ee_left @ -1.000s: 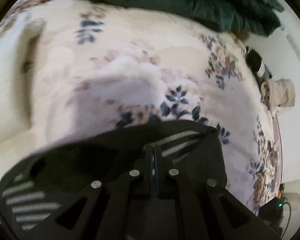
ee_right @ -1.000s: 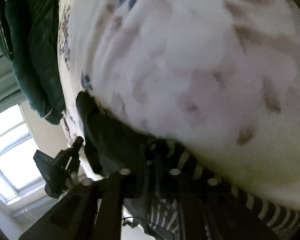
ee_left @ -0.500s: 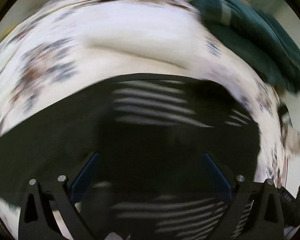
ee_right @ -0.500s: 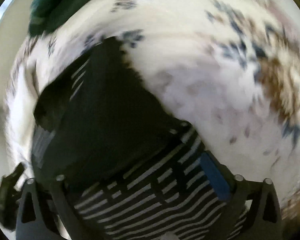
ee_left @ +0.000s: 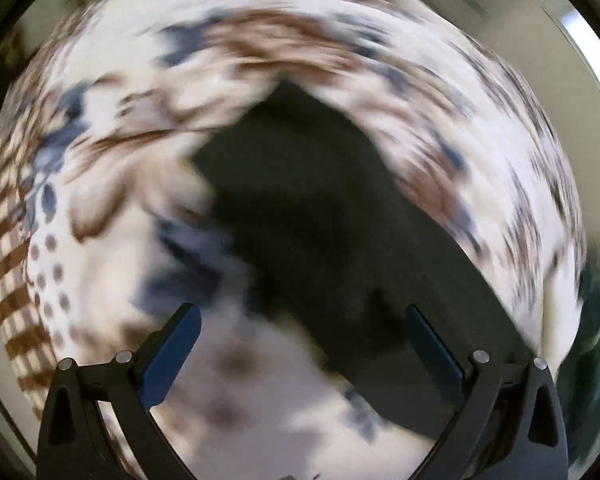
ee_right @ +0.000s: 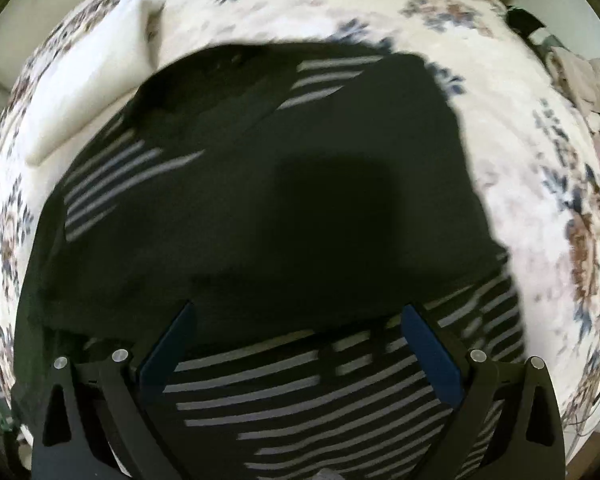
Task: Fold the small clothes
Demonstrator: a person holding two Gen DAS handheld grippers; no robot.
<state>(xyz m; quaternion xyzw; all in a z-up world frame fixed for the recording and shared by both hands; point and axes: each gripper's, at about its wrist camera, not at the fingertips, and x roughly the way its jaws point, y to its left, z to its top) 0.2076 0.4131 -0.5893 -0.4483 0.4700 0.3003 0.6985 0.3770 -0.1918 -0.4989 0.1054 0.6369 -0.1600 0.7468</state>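
The black striped garment [ee_right: 260, 200] lies partly folded on the floral bedspread [ee_right: 540, 208]. It could slump open, I judge, since nothing pins it. My right claw [ee_right: 296, 344] hangs spread just above its striped near edge; my left claw [ee_left: 300, 344], spread and empty too, straddles a dark corner.

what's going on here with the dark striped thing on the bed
A person with a hand-held gripper in each hand is folding a black garment with white stripes on a floral bedspread. The garment lies on the bedspread, partly doubled over. The right hand-held gripper is open above it, holding nothing. The left hand-held gripper is also open and empty; its view is blurred.
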